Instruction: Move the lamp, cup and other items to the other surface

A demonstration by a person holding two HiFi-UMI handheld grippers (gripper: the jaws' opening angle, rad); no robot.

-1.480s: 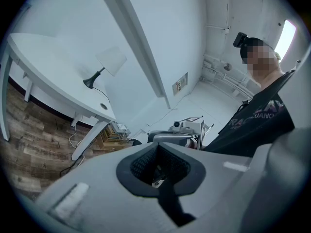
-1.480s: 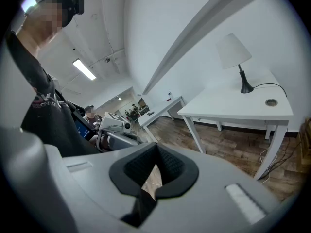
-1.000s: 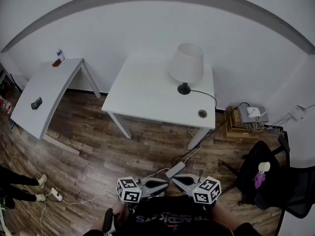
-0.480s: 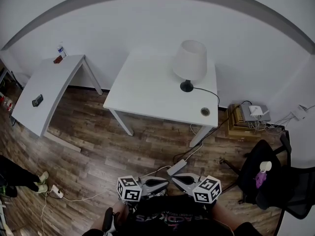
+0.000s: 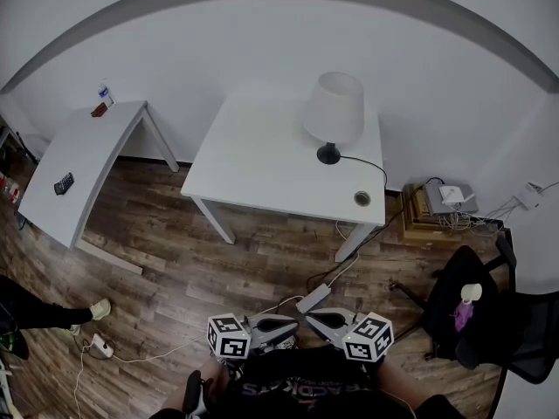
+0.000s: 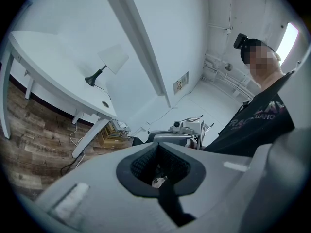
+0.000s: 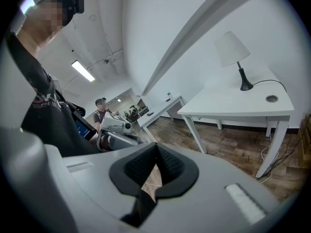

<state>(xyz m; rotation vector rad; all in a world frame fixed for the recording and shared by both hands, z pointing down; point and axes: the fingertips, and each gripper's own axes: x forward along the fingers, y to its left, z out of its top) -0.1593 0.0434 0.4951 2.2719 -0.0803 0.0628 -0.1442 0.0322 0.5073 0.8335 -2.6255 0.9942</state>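
Lamp (image 5: 335,116): standing upright at the far right part of the white surface (image 5: 253,168), long axis vertical, cord (image 5: 367,166) trailing from the base toward the right edge. Lying ahead of both tongs and well apart from them, across a stretch of wood floor (image 5: 218,260). Sitting slightly right of centre, so judging the right tongs (image 5: 320,320) marginally the nearer. Showing a small round item (image 5: 361,199) near the front right corner of the same surface, near the lamp base; possibly the cup, too small to tell. Showing the other surface (image 5: 74,164) off to the left, well apart from the lamp.

Holding the left tongs (image 5: 285,326) and the right tongs low against the body, side by side, tips turned in toward each other. Pressing both pairs of jaws together, with nothing pinched between them.

Judging the coming move: stepping forward to close the gap, spreading the right tongs, then approaching the thin stem level from the front, below the shade.
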